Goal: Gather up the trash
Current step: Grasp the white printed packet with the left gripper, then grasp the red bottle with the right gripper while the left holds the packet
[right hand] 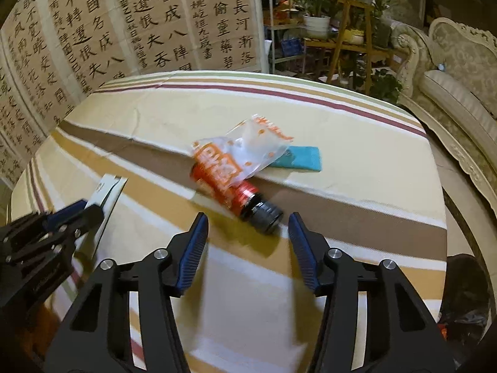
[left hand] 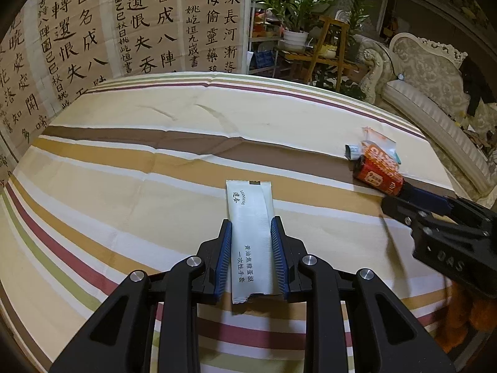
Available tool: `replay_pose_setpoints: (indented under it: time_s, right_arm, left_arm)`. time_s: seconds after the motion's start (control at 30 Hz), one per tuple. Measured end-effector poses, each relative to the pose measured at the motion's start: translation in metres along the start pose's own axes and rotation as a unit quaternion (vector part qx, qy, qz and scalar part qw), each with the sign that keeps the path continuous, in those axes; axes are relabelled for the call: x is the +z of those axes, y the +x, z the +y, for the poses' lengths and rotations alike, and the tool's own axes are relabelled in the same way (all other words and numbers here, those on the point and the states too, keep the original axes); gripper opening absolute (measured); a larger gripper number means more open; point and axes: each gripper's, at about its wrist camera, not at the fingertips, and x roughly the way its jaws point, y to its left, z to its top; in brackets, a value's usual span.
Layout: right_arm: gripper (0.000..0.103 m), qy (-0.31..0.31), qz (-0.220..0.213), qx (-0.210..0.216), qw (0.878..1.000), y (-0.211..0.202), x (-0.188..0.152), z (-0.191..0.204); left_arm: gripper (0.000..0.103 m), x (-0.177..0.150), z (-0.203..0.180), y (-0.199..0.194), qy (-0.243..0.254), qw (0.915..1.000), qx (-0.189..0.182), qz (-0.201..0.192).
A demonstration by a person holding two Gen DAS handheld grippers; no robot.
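A long white sachet (left hand: 251,236) printed with dark characters is gripped between the blue pads of the left gripper (left hand: 251,227), its jaws narrowed onto the packet's long edges; its torn near end pokes out behind the pads and its far end lies over the striped tablecloth (left hand: 124,168).

Further right, a small red-labelled bottle (right hand: 230,186) with a black cap is seen lying on its side on a brown stripe, the cap pointing toward the right gripper (right hand: 248,222). That gripper's jaws are held moderately wide and nothing is clasped — the bottle's cap sits just ahead of the gap between the fingertips, untouched. A crumpled clear wrapper (right hand: 248,146) with orange print is draped over the bottle's far end, and a flat teal packet (right hand: 303,158) lies just behind it, partly covered by the wrapper.

Beyond the table, a wall of calligraphy sheets (left hand: 124,21) is shown at left, potted plants (left hand: 295,12) on wooden shelving at centre, and an ornate pale sofa (left hand: 428,74) at right.
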Motion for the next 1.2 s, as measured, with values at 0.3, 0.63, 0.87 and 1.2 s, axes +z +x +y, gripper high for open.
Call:
replay_pose_setpoints:
  time_s: [0.3, 0.63, 0.87, 1.2]
  right_arm:
    - [0.05, -0.01, -0.006, -0.012, 1.0, -0.004, 0.0, 0.006]
    - [0.05, -0.014, 0.006, 0.024, 1.0, 0.001, 0.001, 0.016]
    - [0.05, -0.019, 0.001, 0.02, 1.0, -0.003, 0.002, 0.028]
    - [0.024, -0.015, 0.005, 0.013, 1.0, 0.008, 0.008, 0.034]
  left_arm:
    - [0.027, 0.0, 0.01, 0.0, -0.002, 1.0, 0.006, -0.003]
    - [0.027, -0.001, 0.017, 0.001, -0.011, 0.9999, 0.01, -0.004]
    - [0.027, -0.001, 0.017, 0.001, -0.006, 0.9998, 0.015, -0.009]
    - [0.027, 0.0, 0.017, 0.001, -0.008, 0.9998, 0.014, -0.011]
